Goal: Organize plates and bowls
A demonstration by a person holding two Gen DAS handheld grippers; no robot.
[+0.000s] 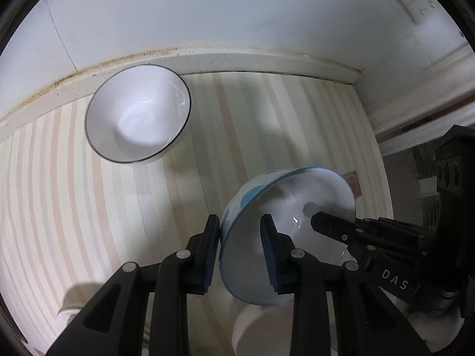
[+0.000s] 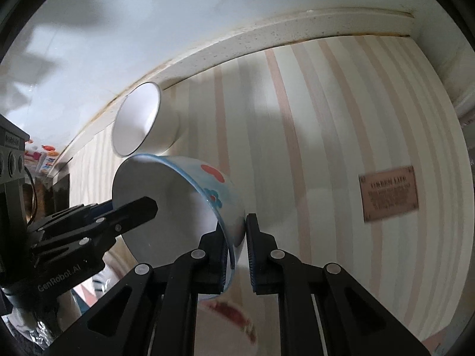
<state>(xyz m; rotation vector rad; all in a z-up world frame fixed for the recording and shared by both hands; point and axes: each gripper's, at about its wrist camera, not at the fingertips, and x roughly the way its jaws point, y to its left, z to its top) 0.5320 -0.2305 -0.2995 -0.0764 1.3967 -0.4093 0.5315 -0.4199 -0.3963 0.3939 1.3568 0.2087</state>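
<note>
While both tongs, left tongs [image 1: 242, 247] and right tongs [image 2: 237, 255], pinch opposite rims of the tilted blue-floral white ceramic bowl [image 1: 285, 207] above the striped worktop [image 1: 89, 207], mid-transfer, the next move likely calls for nesting it in the far-left black-rimmed white bowl [image 1: 138, 114].

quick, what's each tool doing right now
Left tool: straddles the floral bowl rim, visibly gapped; grip cannot be told.
Right tool: shut on the same bowl's rim.

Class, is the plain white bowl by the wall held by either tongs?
No. The plain white bowl sits alone on the striped mat, apart from both.
</note>
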